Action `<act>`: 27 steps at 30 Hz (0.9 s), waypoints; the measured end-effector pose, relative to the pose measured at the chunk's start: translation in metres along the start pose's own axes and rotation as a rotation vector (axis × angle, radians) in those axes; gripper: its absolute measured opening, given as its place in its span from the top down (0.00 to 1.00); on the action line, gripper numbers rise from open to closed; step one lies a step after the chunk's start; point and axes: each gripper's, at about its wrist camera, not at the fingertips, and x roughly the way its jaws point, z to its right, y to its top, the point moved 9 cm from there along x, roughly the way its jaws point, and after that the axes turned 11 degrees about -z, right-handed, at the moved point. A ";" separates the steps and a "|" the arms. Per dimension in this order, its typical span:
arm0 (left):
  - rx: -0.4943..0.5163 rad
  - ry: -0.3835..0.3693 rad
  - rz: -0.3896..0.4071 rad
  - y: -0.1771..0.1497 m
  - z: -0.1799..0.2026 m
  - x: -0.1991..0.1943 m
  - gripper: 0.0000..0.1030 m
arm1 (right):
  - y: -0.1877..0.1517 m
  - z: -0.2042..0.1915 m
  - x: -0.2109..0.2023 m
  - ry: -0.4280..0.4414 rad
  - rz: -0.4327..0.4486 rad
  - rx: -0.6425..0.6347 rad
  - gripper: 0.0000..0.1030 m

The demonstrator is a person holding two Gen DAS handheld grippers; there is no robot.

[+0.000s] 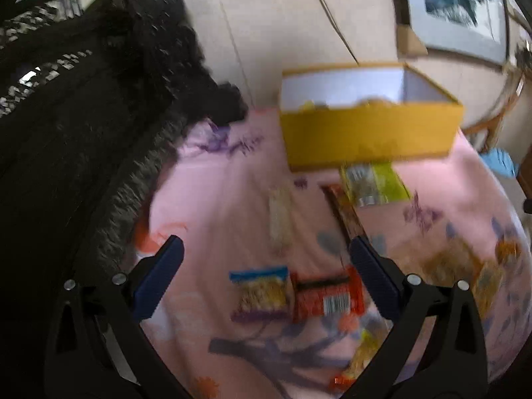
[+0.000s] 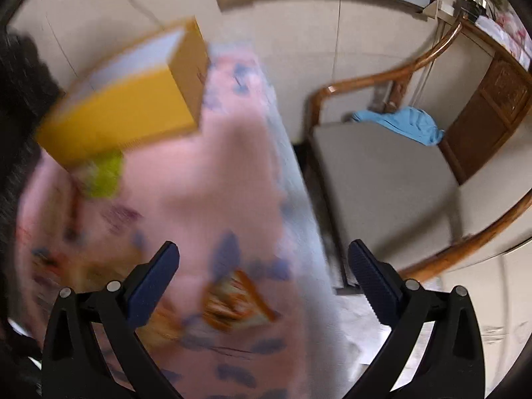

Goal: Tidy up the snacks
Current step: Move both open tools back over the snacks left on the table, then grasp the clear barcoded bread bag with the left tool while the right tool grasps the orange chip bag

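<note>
Hovering with fingers spread and empty, the left gripper (image 1: pixel 266 266) and right gripper (image 2: pixel 262 266) hang above snack packets (image 1: pixel 292 296) scattered near the yellow box (image 1: pixel 369 133); overlapping packets risk a double grab.

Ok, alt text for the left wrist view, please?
Open left gripper hovers over a pink floral cloth strewn with snack packets, a blue-topped packet and a red packet between its fingers. Beyond stands an open yellow box; a dark fuzzy garment fills the left side.
</note>
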 end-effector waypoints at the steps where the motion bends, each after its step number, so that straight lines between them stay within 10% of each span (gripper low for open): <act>1: 0.028 -0.010 -0.011 -0.004 0.006 0.002 0.02 | -0.004 -0.004 0.006 0.009 -0.013 -0.021 0.01; 7: 0.209 -0.006 -0.007 -0.020 0.053 0.004 0.02 | -0.029 -0.034 0.050 -0.132 -0.022 -0.183 0.01; 11: 0.295 -0.057 -0.004 -0.029 0.085 0.004 0.02 | -0.044 -0.031 0.065 -0.061 -0.006 -0.105 0.04; 13: 0.323 -0.089 0.014 -0.031 0.097 0.003 0.02 | -0.049 -0.026 0.059 -0.048 -0.032 -0.040 0.34; 19: 0.396 -0.170 0.068 -0.034 0.130 0.020 0.02 | -0.052 -0.033 0.033 -0.029 -0.040 -0.050 0.51; 24: 0.323 -0.285 -0.099 -0.048 0.143 0.063 0.02 | -0.061 -0.038 0.039 -0.022 -0.064 -0.027 0.51; 27: 0.253 -0.368 -0.273 -0.066 0.153 0.085 0.36 | -0.063 -0.040 0.044 -0.027 -0.064 -0.021 0.52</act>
